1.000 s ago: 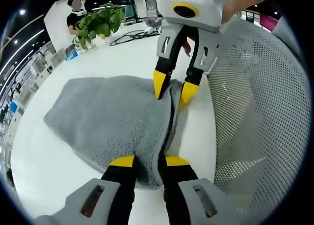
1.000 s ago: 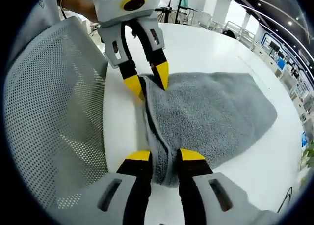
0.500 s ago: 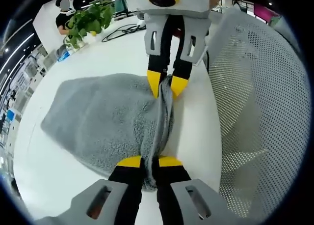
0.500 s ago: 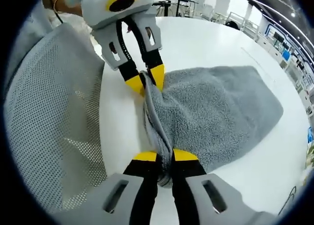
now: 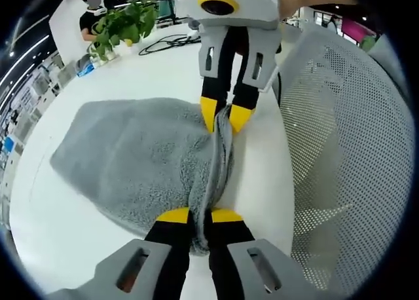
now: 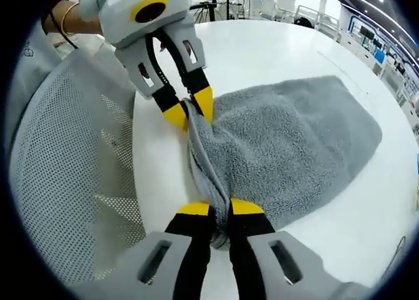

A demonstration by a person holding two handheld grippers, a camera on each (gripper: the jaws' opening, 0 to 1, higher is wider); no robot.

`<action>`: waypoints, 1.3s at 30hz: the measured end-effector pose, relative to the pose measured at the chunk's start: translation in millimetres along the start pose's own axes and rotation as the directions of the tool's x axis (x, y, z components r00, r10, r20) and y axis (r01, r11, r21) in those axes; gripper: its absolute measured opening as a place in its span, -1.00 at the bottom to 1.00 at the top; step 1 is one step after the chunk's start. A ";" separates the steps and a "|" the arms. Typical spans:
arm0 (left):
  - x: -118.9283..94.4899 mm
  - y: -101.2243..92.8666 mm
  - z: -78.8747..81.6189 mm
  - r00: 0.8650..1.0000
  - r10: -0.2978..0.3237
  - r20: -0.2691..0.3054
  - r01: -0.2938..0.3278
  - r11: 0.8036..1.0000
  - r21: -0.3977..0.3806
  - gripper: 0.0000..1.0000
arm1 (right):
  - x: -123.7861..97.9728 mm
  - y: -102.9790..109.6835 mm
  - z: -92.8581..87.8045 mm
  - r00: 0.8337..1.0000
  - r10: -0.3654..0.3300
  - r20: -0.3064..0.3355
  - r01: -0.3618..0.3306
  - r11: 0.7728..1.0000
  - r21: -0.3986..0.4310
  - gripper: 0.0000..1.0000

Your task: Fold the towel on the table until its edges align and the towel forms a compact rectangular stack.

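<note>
1. Two grippers had the same hem: the left gripper (image 5: 200, 215) was pinched onto one end of the grey towel's (image 5: 144, 156) near edge, and the right gripper (image 6: 213, 207) was clamped on the other end of that edge, jaws pressed together with cloth between them.
2. In the left gripper view the right gripper (image 5: 226, 114) came in from the top, its yellow tips closed on the raised ridge of cloth; in the right gripper view the left gripper (image 6: 188, 110) mirrored it.
3. The towel (image 6: 288, 143) lay on the white table (image 5: 46, 208), its gripped edge running along the table edge next to the mesh chair (image 5: 340, 156), the rest spread flat toward the table's middle.
4. Progress, as I judged it: early. The edge was gathered and slightly lifted, but no layer had been carried over yet; the folds and the squaring of edges were all left to do.
5. The towel's long axis seemed to run between the two grippers, along the table edge; the free far edge pointed away from the chair, toward the potted plant (image 5: 121, 26).
</note>
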State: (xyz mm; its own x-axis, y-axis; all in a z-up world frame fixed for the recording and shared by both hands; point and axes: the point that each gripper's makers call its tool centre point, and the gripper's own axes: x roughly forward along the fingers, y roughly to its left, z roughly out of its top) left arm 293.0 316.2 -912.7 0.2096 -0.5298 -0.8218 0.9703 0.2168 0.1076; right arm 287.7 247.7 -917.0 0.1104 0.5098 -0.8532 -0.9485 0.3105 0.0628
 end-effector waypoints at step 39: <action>-14.4 -51.0 -11.8 0.999 -0.031 -0.022 0.031 0.999 0.009 -0.83 | -1.3 53.3 -13.2 1.000 -0.019 -0.001 0.019 0.997 -0.073 -0.86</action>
State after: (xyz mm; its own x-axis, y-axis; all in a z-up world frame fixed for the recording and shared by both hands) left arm 239.1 322.4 -912.9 0.1764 -0.5178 -0.8371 0.9775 0.1924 0.0869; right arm 233.2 252.9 -919.4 0.1283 0.5033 -0.8545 -0.9653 0.2611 0.0088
